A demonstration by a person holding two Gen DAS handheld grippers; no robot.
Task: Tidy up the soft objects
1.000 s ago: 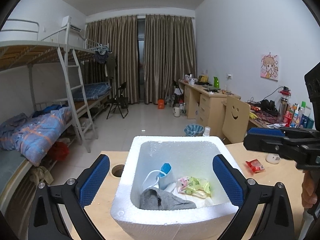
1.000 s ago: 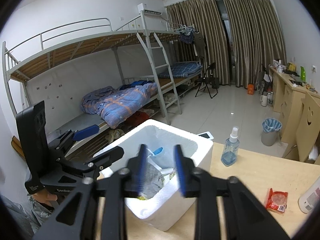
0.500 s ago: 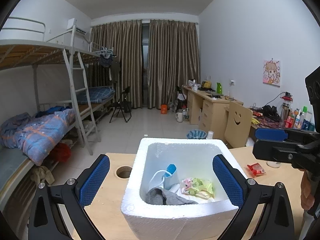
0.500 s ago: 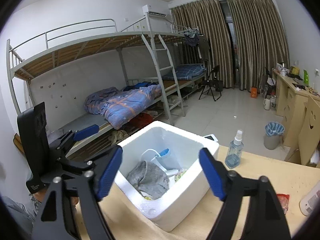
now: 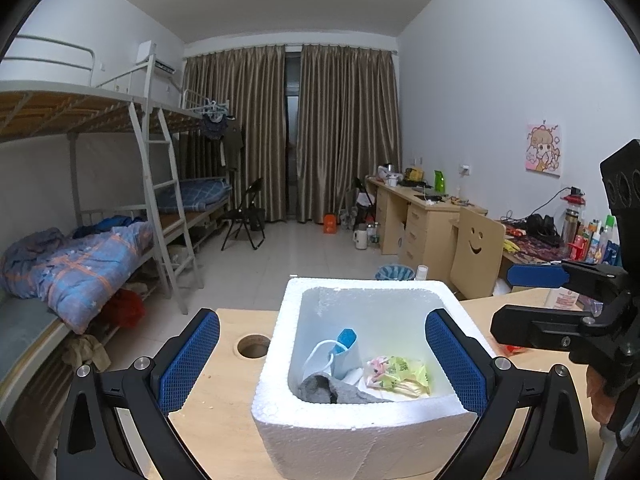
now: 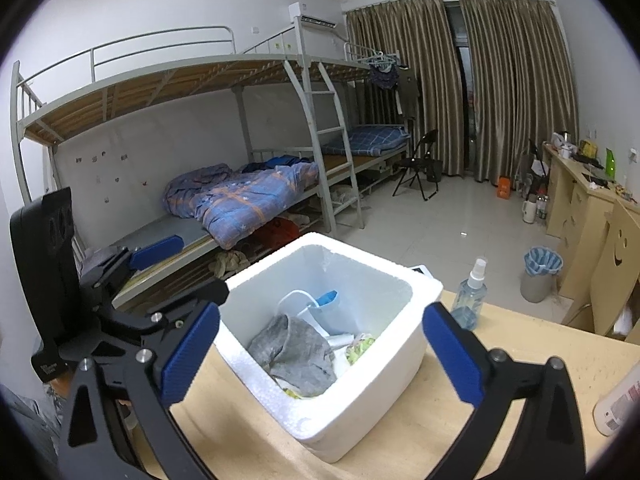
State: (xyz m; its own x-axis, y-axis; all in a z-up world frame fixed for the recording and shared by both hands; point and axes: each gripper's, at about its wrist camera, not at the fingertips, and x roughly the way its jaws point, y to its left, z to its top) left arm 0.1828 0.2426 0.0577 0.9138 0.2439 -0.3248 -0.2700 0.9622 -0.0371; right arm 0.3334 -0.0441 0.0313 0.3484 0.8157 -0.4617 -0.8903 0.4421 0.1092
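A white foam box (image 5: 360, 436) (image 6: 384, 396) stands on the wooden table. Inside lie a grey cloth (image 5: 340, 390) (image 6: 296, 350), a light blue face mask with white loops (image 5: 340, 354) (image 6: 320, 310) and a yellow-green packet (image 5: 400, 372) (image 6: 360, 350). My left gripper (image 5: 320, 364) is open and empty, its blue pads either side of the box. My right gripper (image 6: 320, 356) is open and empty above the box. The right gripper shows at the right of the left wrist view (image 5: 560, 304); the left gripper shows at the left of the right wrist view (image 6: 132, 292).
A clear spray bottle (image 6: 470, 298) stands beyond the box. A white bottle (image 6: 618, 404) lies at the table's right edge. A round hole (image 5: 253, 346) is in the tabletop left of the box. A red packet (image 5: 514, 348) lies on the right. Bunk beds and desks stand behind.
My right gripper opened wide from nearly shut, leaving the grey cloth in the box. Both grippers have risen and drawn back a little.
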